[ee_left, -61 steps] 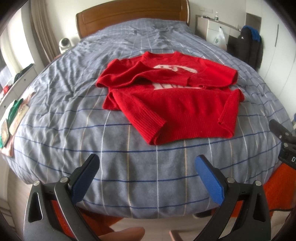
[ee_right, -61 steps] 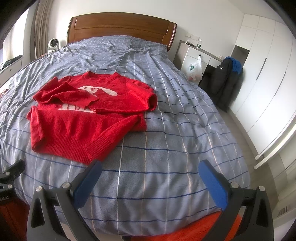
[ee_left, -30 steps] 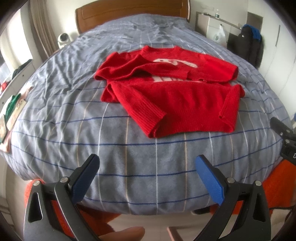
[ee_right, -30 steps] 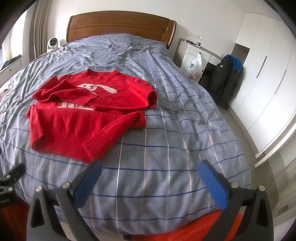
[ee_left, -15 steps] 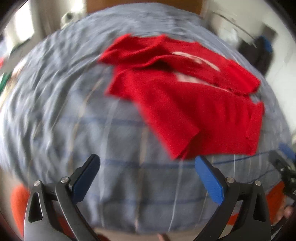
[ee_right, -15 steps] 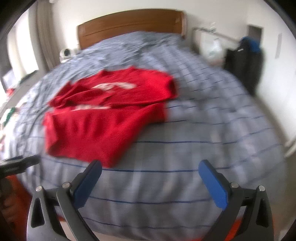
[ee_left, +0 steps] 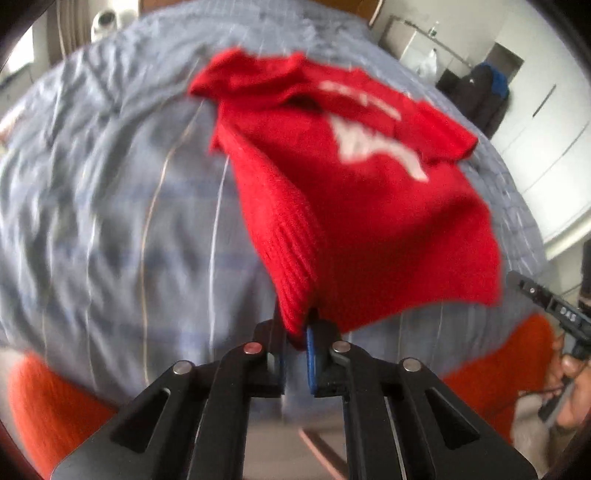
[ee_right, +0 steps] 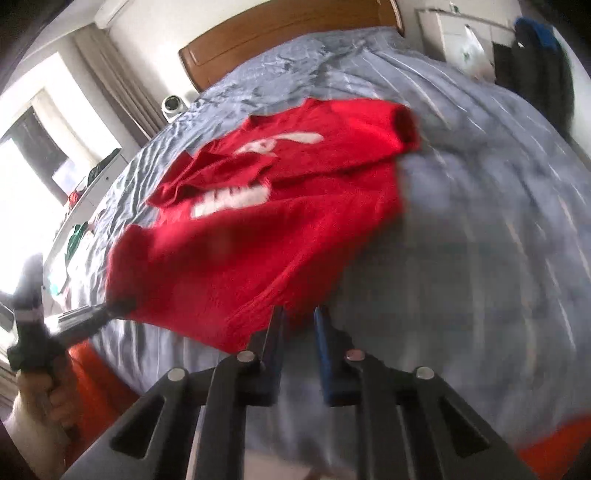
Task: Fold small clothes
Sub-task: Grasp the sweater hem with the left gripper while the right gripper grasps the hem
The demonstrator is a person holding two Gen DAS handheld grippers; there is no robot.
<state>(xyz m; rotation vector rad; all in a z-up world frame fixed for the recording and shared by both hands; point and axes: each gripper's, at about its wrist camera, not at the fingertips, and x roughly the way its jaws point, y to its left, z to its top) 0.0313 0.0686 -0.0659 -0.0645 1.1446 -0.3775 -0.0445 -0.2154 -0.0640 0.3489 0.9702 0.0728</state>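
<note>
**Red sweater gripped at both hem corners as fold begins**

Red knit fills both wrist views: the sweater [ee_left: 354, 192] lies on the grey checked bed [ee_left: 110, 192], its white lettering face up and one sleeve crossed over the chest. The left tool [ee_left: 295, 332] is clamped on the ribbed hem at the near left corner. The right tool [ee_right: 297, 317] has its fingers drawn close at the opposite hem corner, with red fabric at their tips, apparently pinched, though blur leaves that grip less certain. Both frames are smeared by motion. The step in hand looks like the first fold, hem toward collar. That next move would call for raising both corners evenly and carrying them toward the wooden headboard [ee_right: 280, 33] without dragging the body of the garment.
</note>
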